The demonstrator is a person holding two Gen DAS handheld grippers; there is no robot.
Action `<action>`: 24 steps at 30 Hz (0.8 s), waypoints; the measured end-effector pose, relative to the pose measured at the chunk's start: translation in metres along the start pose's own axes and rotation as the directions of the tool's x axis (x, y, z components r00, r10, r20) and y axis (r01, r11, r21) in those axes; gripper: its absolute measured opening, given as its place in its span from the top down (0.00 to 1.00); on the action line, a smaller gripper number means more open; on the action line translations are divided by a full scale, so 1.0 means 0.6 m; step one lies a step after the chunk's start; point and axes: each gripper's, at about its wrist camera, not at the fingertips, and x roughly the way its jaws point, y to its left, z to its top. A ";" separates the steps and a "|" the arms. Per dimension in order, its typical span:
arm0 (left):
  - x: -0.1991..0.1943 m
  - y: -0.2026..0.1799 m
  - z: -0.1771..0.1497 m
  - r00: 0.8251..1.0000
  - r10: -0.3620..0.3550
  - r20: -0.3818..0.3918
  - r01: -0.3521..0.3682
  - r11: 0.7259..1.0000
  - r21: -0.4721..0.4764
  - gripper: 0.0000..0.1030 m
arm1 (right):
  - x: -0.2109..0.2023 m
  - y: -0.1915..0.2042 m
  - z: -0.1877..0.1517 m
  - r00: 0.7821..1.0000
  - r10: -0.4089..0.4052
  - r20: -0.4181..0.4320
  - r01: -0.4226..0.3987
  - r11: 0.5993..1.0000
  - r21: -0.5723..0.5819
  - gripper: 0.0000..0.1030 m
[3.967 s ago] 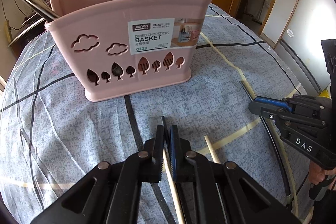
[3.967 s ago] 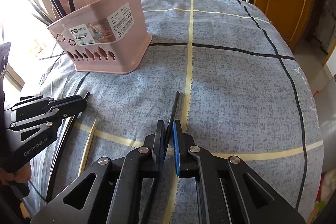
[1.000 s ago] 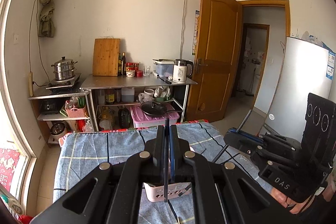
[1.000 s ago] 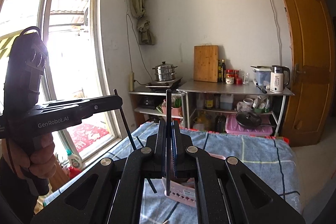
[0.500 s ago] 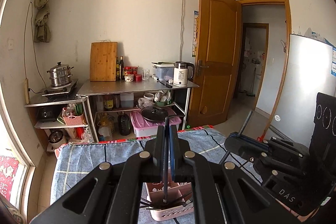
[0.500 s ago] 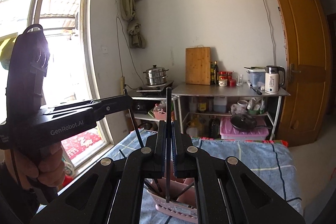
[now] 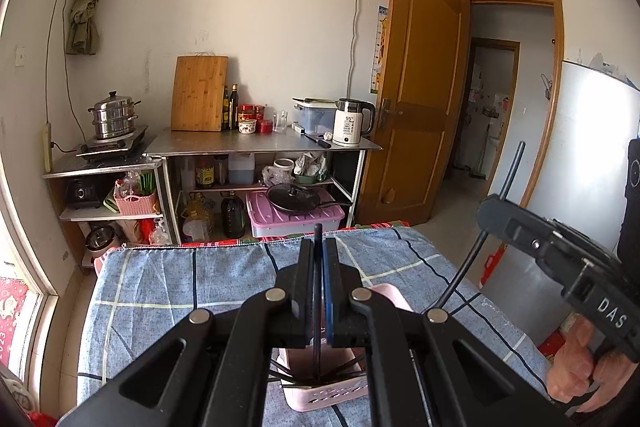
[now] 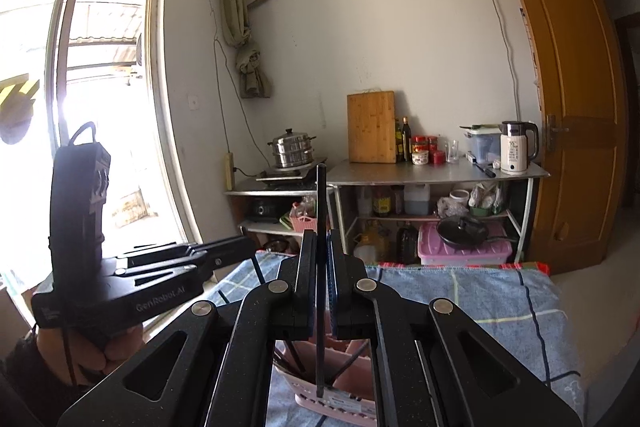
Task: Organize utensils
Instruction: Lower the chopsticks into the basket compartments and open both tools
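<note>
A black chopstick point(image 7: 317, 291) is pinched upright by the left tongs point(image 7: 319, 259), its lower end over the pink basket point(image 7: 328, 393) below. Another black chopstick point(image 8: 321, 267) is gripped likewise by the right tongs point(image 8: 320, 255), above the same basket.

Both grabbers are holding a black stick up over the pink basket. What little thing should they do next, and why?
Probably lower a bit more, then let go. The left gripper holds its black chopstick upright, jaws shut on it, with the lower tip already among the sticks in the pink basket. The right gripper holds its chopstick the same way over the basket. Lowering first should keep them from bouncing out.
</note>
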 end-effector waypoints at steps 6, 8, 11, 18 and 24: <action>0.001 -0.004 -0.003 1.000 -0.012 -0.001 0.012 1.000 0.008 0.96 | 0.005 0.011 -0.001 0.999 -0.035 0.035 0.036 0.998 -0.050 0.96; 0.009 -0.001 -0.011 1.000 -0.014 -0.018 0.014 1.000 0.005 0.96 | 0.017 0.007 -0.018 0.999 -0.046 0.009 0.046 0.998 -0.046 0.96; 0.012 0.002 -0.022 0.999 -0.015 -0.034 0.015 1.000 0.000 0.96 | 0.027 -0.002 -0.039 0.998 -0.053 -0.030 0.052 0.998 -0.034 0.96; 0.023 0.001 -0.053 0.997 -0.013 -0.080 0.014 1.000 0.008 0.96 | 0.021 -0.016 -0.067 0.996 -0.046 -0.071 0.046 0.999 -0.001 0.95; 0.022 0.006 -0.059 0.996 -0.009 -0.083 0.009 1.000 0.003 0.96 | -0.022 -0.010 -0.017 0.999 -0.010 0.035 0.010 1.000 0.013 0.95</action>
